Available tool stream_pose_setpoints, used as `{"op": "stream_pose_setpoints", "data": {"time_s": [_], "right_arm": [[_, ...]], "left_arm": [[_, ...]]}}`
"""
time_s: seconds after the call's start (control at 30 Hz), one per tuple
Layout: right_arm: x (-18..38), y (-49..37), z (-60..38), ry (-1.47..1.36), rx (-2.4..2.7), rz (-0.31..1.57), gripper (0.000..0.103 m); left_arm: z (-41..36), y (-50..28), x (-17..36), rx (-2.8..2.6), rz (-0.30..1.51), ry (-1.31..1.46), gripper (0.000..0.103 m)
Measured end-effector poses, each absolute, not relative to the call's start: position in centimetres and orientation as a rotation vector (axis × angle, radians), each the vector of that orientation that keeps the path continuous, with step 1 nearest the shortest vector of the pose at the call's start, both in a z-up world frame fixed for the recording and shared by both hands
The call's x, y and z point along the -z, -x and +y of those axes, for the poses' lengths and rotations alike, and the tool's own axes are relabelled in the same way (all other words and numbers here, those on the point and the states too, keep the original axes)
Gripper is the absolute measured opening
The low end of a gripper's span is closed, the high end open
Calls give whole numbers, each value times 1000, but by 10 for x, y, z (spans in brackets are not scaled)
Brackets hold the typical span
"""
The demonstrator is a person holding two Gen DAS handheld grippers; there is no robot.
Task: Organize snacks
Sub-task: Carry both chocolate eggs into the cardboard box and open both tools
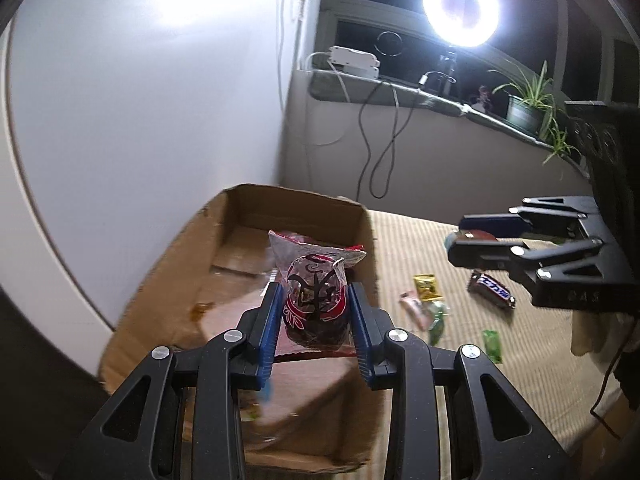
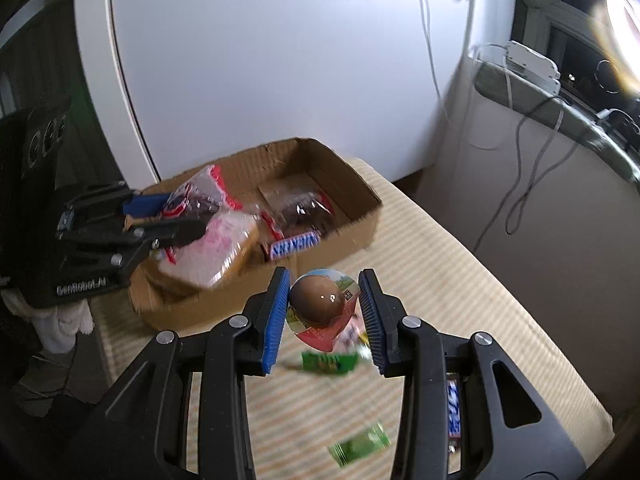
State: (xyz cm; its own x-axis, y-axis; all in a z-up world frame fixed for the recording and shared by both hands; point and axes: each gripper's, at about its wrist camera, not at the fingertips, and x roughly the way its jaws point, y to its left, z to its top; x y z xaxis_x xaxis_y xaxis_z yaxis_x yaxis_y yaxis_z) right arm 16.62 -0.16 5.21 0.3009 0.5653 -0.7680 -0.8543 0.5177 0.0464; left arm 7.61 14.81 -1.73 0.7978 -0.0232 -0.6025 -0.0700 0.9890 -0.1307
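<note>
My left gripper [image 1: 314, 300] is shut on a clear packet with a red and black print [image 1: 316, 292] and holds it over the open cardboard box [image 1: 240, 208]. It also shows in the right wrist view [image 2: 168, 216] at the box's left end. My right gripper [image 2: 325, 312] is shut on a packed brown egg [image 2: 318, 300] above the striped cloth, in front of the box [image 2: 360, 184]. In the left wrist view the right gripper [image 1: 460, 238] is at the right. The box holds a pink-and-white packet [image 2: 212, 248], a Snickers bar [image 2: 294, 245] and a dark packet [image 2: 304, 210].
Loose on the striped cloth [image 1: 400, 248] lie a Snickers bar [image 1: 493, 288], a yellow packet [image 1: 426, 287], a pink bar [image 1: 414, 308] and green sweets [image 1: 491, 344]. A white round panel [image 1: 140, 100] stands behind the box. A ring light [image 1: 460, 8], cables and a plant [image 1: 528, 100] are on the sill.
</note>
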Motion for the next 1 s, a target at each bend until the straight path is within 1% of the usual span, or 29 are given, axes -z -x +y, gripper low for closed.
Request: {"op": "stream_pose_setpoints", "data": {"time_s": [0.37, 1.0], "right_arm": [[-40, -191, 53, 415, -1003, 831, 37], [-21, -214, 81, 385, -1041, 880, 38]], "left_arm": [[171, -82, 23, -74, 646, 154, 31], [178, -84, 27, -107, 654, 129, 31]]}}
